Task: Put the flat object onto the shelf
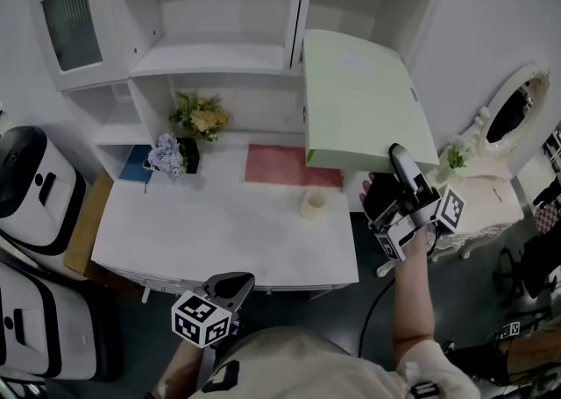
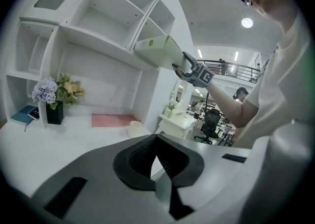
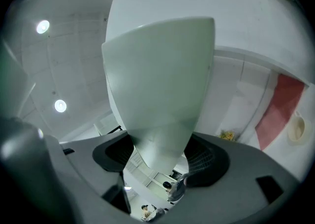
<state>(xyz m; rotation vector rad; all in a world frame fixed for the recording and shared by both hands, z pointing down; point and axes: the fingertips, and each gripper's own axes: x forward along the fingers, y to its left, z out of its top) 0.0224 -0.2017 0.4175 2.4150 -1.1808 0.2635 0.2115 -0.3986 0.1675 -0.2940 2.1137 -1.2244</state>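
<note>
Pale green flat object [image 1: 364, 99] clamped in right hand-held gripper [image 1: 396, 158] (up against the shelf [image 1: 210, 60]), left hand-held gripper [image 2: 155, 143] closed, empty

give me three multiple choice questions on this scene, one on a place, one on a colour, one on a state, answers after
1. Where is the small cream round cup?
A. on the white desk, near the pink rectangular mat
B. on the top shelf
C. on the floor

2. What colour is the big flat box held up at the shelves?
A. red
B. pale green
C. black

3. What state are the right tongs in?
A. open and empty
B. closed on the flat box
C. lying on the desk

Answers:
1 A, the cup stands on the desk by the mat's front edge.
2 B, its faces show pale green in every view.
3 B, the right gripper view shows both pads pressing on the box.
</note>
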